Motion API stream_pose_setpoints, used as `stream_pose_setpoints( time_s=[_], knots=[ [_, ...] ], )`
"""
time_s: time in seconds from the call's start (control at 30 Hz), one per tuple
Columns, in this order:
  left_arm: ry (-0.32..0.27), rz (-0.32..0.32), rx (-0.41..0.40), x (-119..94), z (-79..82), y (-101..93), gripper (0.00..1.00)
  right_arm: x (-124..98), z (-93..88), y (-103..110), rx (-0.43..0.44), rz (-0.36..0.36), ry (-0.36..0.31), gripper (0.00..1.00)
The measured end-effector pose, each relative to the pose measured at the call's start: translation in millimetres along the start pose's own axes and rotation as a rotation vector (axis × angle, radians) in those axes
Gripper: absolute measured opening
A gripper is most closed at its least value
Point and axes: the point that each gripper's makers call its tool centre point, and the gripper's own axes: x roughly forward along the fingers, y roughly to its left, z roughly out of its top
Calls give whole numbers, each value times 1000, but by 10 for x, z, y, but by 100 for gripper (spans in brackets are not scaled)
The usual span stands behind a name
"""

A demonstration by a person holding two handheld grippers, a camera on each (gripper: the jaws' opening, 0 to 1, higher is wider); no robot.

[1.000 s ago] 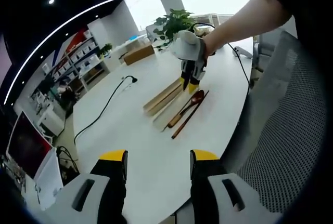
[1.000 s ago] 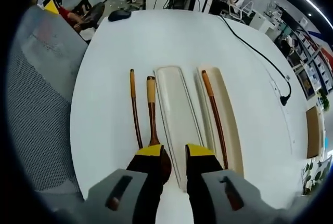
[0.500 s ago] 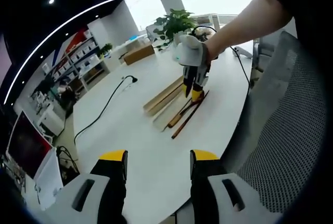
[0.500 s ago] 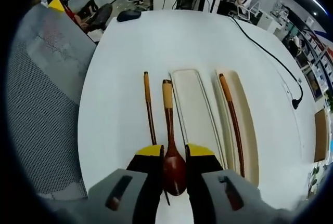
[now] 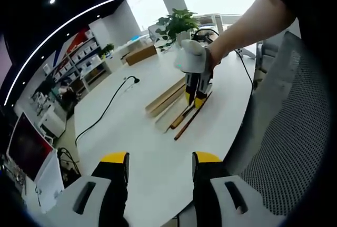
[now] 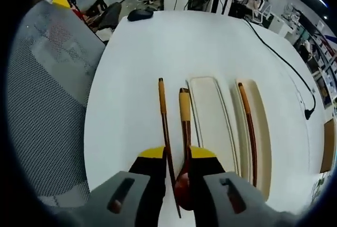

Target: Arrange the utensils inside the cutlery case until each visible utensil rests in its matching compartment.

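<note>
A wooden spoon (image 6: 184, 106) and a loose chopstick (image 6: 162, 100) lie side by side on the white table (image 6: 131, 63), left of the cream cutlery case. The case's near tray (image 6: 210, 116) is bare. Its far tray (image 6: 261, 132) holds a second chopstick (image 6: 248, 121). My right gripper (image 6: 177, 156) is narrowly open, with its jaws straddling the spoon's neck and the loose chopstick's end. In the left gripper view the right gripper (image 5: 196, 100) points down onto the spoon (image 5: 179, 121) beside the case (image 5: 164, 98). My left gripper (image 5: 160, 161) hangs wide open near the table edge, holding nothing.
A grey mesh chair (image 6: 47, 95) stands against the table's edge. A black cable (image 5: 102, 114) crosses the tabletop. A mouse (image 6: 140, 15) sits at the far end. A potted plant (image 5: 176, 22) and a cardboard box (image 5: 139, 54) stand behind the case. A person's arm (image 5: 247, 19) reaches in.
The right gripper has shifted from over the case's edge across to the spoon and come down over its neck. Its jaw gap looks unchanged. The left gripper has stayed put.
</note>
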Motion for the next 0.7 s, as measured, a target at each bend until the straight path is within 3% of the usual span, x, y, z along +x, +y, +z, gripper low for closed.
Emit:
stream_pose_setpoints(
  time_s=[0.7],
  knots=[
    [5,-4,10,0,2,-14,49,142,-6,140,-32,73,44,11]
  ],
)
